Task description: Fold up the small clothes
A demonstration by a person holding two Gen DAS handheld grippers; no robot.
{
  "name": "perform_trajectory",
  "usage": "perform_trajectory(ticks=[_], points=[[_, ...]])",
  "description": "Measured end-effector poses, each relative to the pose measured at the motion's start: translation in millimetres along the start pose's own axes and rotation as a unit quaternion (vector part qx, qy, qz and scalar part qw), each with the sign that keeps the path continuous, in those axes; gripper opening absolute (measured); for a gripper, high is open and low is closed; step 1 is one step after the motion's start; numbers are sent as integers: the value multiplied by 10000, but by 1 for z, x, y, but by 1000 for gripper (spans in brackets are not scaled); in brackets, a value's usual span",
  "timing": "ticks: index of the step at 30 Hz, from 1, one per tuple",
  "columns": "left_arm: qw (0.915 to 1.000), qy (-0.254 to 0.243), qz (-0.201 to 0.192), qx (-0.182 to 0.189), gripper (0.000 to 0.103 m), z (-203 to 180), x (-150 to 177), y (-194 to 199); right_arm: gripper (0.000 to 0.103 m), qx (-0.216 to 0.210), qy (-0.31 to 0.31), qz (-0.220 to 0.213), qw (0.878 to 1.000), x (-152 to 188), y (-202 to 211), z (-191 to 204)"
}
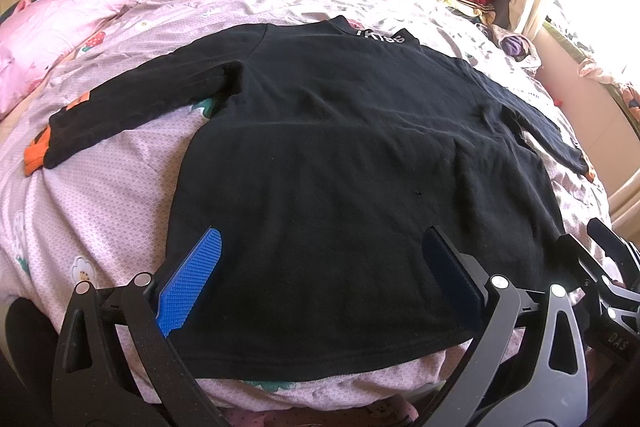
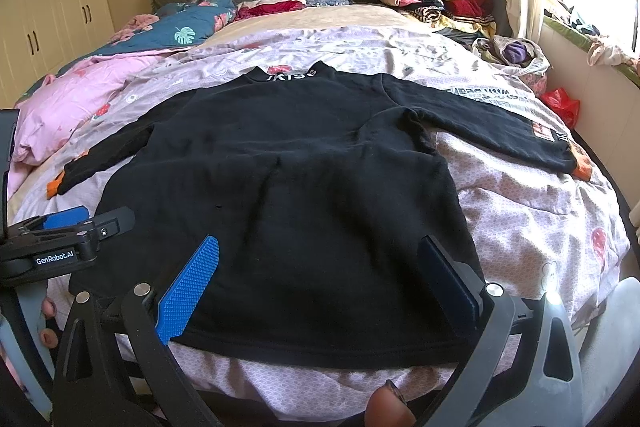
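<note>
A black long-sleeved top [image 1: 340,147] lies spread flat on the bed [image 1: 100,195], back up as far as I can judge, collar toward the headboard, hem at the near edge, and both sleeves stretched out sideways, each ending in an orange cuff [image 1: 36,155]. The left hand-held gripper [image 1: 320,267] hovers over the hem with its blue-padded jaws spread wide and nothing between them; the right hand-held gripper [image 2: 320,271] sits just beside it, equally wide open and empty, over the same hem. The fabric looks like a soft, thickish knit: light, limp, prone to sag and wrinkle if lifted by one point, though not slippery against the cotton quilt cover. I would pinch it at a cuff or at the shoulder seam and lay a sleeve across the body first, since the hem corners alone would let the middle droop. White lettering on the collar [image 2: 290,77] seems to read "KISS", partly hidden by the curve. The left tool's body, seen from the right camera, carries a "GenRobot.AI" label [image 2: 55,260]; a patch [image 2: 546,133] on the right sleeve is too small to read.
</note>
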State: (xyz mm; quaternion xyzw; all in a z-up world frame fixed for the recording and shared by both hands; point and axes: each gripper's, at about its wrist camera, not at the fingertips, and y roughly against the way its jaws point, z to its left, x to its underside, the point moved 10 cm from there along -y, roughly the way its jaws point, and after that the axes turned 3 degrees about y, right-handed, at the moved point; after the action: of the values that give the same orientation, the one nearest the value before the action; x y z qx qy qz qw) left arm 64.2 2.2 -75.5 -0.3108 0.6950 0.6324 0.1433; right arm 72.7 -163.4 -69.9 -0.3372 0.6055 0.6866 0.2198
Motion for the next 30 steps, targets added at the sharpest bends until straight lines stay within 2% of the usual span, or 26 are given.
perform_trajectory(ticks=[17, 30], points=[[9999, 53, -69, 91, 94, -5, -25, -10, 99, -94, -137, -2, 9999, -17, -11, 1], [9996, 228, -143, 84, 94, -2, -68, -23, 99, -2, -250, -52, 9997, -55, -26, -6]])
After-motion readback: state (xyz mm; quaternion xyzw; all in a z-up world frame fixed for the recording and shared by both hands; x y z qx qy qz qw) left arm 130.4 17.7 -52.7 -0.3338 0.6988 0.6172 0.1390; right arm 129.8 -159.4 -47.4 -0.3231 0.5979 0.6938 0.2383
